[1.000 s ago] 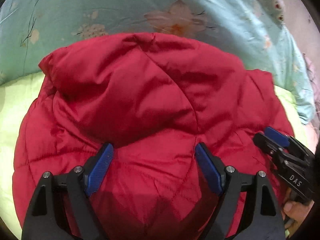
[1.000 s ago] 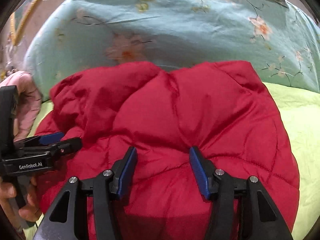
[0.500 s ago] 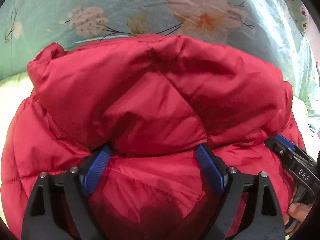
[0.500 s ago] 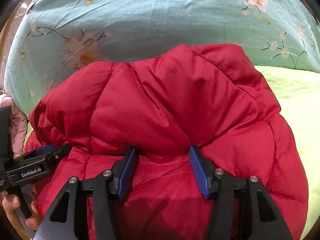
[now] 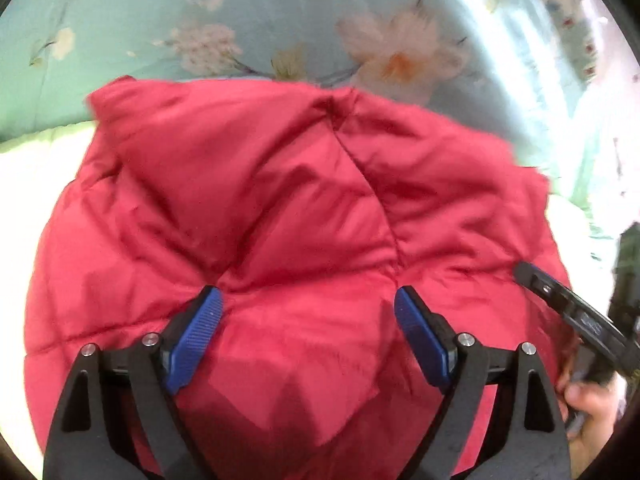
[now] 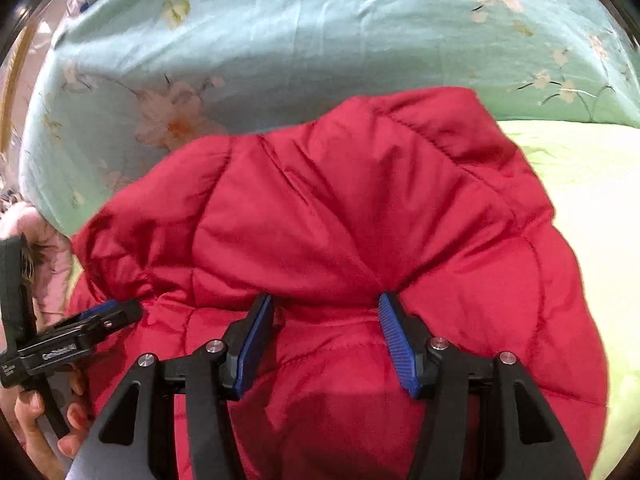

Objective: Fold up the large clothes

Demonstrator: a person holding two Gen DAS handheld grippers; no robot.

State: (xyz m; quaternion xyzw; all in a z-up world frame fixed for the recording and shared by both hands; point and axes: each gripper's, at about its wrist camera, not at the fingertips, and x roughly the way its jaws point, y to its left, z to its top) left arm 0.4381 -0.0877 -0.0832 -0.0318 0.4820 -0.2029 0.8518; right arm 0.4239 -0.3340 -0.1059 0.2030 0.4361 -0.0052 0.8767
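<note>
A red quilted puffer jacket [image 5: 280, 208] lies bunched on the bed and fills both views; it also shows in the right wrist view [image 6: 360, 220]. My left gripper [image 5: 308, 312] is open, its blue pads pressed against the jacket's padded surface with fabric bulging between them. My right gripper [image 6: 326, 320] is open too, its pads pushed under a raised fold of the jacket. The right gripper also shows at the right edge of the left wrist view [image 5: 560, 300]. The left gripper shows at the left edge of the right wrist view [image 6: 92, 324].
A pale green floral quilt [image 5: 240, 20] rises behind the jacket, also in the right wrist view [image 6: 320, 40]. A yellow-green sheet [image 6: 592, 200] lies to the right. Pink cloth [image 6: 48, 264] sits at the left edge.
Both grippers pushed forward into the jacket, bunching it toward the quilt. In the latest frame the left view has drawn back slightly and the fold sits lower. Both jaws stayed open.
</note>
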